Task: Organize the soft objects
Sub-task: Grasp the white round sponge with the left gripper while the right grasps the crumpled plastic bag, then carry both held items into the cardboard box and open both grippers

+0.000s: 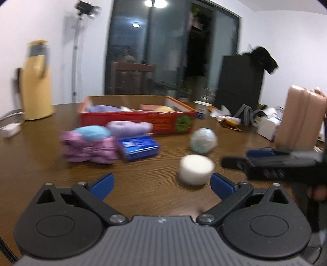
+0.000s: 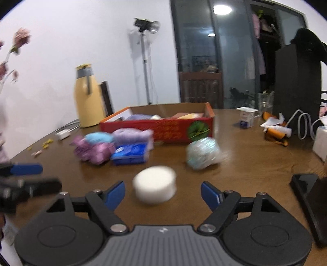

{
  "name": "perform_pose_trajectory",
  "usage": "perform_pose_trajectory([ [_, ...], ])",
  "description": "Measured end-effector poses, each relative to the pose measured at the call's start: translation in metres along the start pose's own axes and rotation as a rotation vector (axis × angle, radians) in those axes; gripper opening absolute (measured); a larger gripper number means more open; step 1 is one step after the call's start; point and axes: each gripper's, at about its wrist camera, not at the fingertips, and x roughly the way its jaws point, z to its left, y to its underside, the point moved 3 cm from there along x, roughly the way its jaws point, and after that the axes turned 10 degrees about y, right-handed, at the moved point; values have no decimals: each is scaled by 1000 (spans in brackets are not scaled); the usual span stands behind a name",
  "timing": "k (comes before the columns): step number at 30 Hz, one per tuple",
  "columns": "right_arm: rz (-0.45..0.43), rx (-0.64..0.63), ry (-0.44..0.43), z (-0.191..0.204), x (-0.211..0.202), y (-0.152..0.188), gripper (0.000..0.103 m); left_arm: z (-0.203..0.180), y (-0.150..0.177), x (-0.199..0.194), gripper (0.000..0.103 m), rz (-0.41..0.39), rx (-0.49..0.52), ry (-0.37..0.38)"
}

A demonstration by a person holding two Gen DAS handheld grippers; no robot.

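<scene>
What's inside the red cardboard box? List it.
The red cardboard box holds soft things: a lavender one at left, pale yellow and pinkish ones at right. Its front wall hides their lower parts and the box floor.

- Indoor light, moderately bright, coming from a round ceiling lamp point(image 2: 222, 9) that blows out to pure white in both views.
- The dark glass door point(image 1: 163, 51) mirrors that lamp, and a second small glare spot sits lower on the pane.
- Motion blur smears nearly everything: the soft pile point(image 2: 114, 146), the white foam puck point(image 2: 155, 189) and the red box point(image 2: 159, 127) all lose their edges.
- The claw bodies near each lens stay fairly crisp.
- The wooden counter point(image 1: 153, 196) shows a soft sheen and only faint shadows.
- Fisheye bending curves the walls, and the corners go black.
</scene>
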Motion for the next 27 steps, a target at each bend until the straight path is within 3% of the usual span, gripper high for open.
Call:
perform_pose_trajectory([
  [7,26,39,47,-42,54,-30,80,-26,-6,92,101,71,13,66],
  [8,29,45,40,-45,63,-35,80,-27,-6,102,98,86,13,65],
  [10,44,52,26,-49,83,-44,76,-28,-6,117,76,115,11,65],
  [12,67,37,33,-48,101,-50,70,-27,-4,126,68,142,7,82],
  [13,76,20,43,-46,110,-52,67,-24,-3,129,59,160,-4,91],
  [14,81,9,51,-45,118,-53,64,-21,-3,131,60,168,-24,104],
  [16,107,-1,57,-43,133,-52,47,-16,-4,130,58,155,-50,118],
  [21,140,-17,53,-37,150,-43,33,-9,-5,126,57,148,-55,89],
  [22,134,-23,60,-36,148,-41,25,-7,-5,123,57,144,-50,76],
  [27,134,-20,44,-31,120,-30,25,1,-10,89,57,81,-67,56],
])
